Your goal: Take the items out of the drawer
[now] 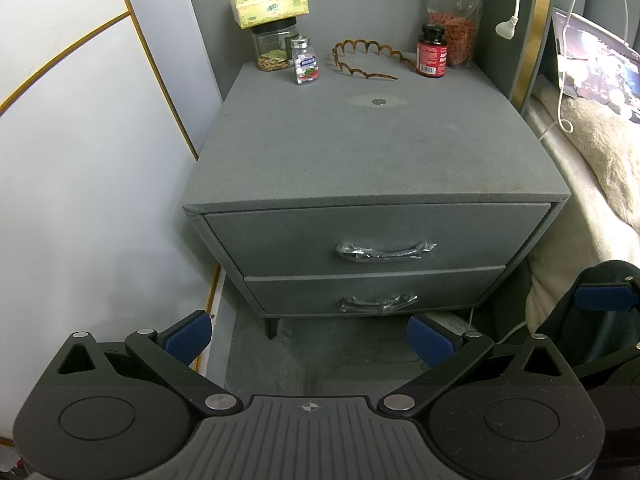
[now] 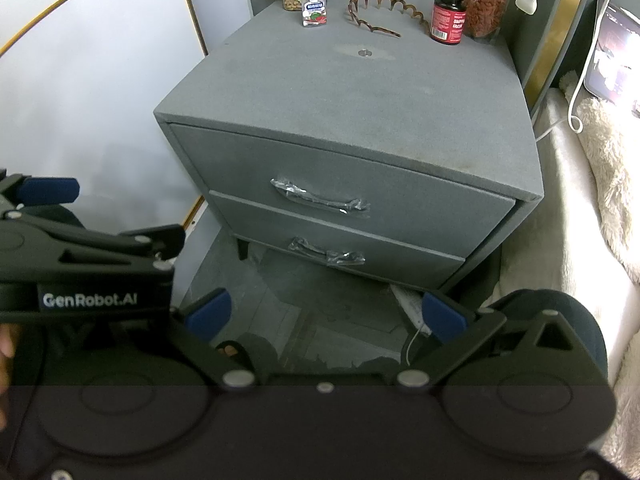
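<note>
A grey fabric nightstand (image 1: 360, 152) (image 2: 352, 92) has two shut drawers. The upper drawer (image 1: 376, 240) (image 2: 340, 184) has a plastic-wrapped handle (image 1: 386, 250) (image 2: 320, 199). The lower drawer (image 1: 372, 294) (image 2: 336, 244) has a like handle (image 1: 378, 304) (image 2: 326, 256). My left gripper (image 1: 310, 338) is open and empty, held low in front of the nightstand. My right gripper (image 2: 326, 316) is open and empty, below the lower drawer. The drawers' contents are hidden.
On the nightstand's back stand a tissue box (image 1: 270, 6) on a jar (image 1: 274, 48), a small pill bottle (image 1: 306, 62), a brown headband (image 1: 366, 58), a red supplement bottle (image 1: 432, 52) and a bag of red berries (image 1: 454, 20). A bed (image 1: 592, 160) lies right, a wall panel left.
</note>
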The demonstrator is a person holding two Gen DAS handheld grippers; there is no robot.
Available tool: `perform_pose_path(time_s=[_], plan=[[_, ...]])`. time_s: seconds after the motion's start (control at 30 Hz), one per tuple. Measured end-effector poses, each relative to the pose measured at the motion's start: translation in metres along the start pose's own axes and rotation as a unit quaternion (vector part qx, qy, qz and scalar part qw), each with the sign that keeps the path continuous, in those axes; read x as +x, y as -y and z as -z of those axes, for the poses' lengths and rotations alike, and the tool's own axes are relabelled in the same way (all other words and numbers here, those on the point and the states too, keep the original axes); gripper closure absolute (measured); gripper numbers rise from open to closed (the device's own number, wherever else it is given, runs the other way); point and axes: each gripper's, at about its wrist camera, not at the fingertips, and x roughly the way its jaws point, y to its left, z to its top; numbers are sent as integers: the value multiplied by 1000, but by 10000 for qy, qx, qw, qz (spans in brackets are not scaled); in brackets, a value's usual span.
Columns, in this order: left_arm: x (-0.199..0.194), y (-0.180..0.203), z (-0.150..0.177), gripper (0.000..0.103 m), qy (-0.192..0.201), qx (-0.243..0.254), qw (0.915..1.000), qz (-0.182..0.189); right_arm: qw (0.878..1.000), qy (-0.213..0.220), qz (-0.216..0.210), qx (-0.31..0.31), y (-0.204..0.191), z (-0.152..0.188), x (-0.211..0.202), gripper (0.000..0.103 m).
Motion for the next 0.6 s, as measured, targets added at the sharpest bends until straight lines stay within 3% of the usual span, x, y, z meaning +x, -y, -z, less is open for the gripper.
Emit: perform_pose_path(time_s=[0.6], plan=[[1, -1, 0, 0, 8, -3, 10000, -8, 10000, 17, -36, -48, 1, -1, 1, 0]])
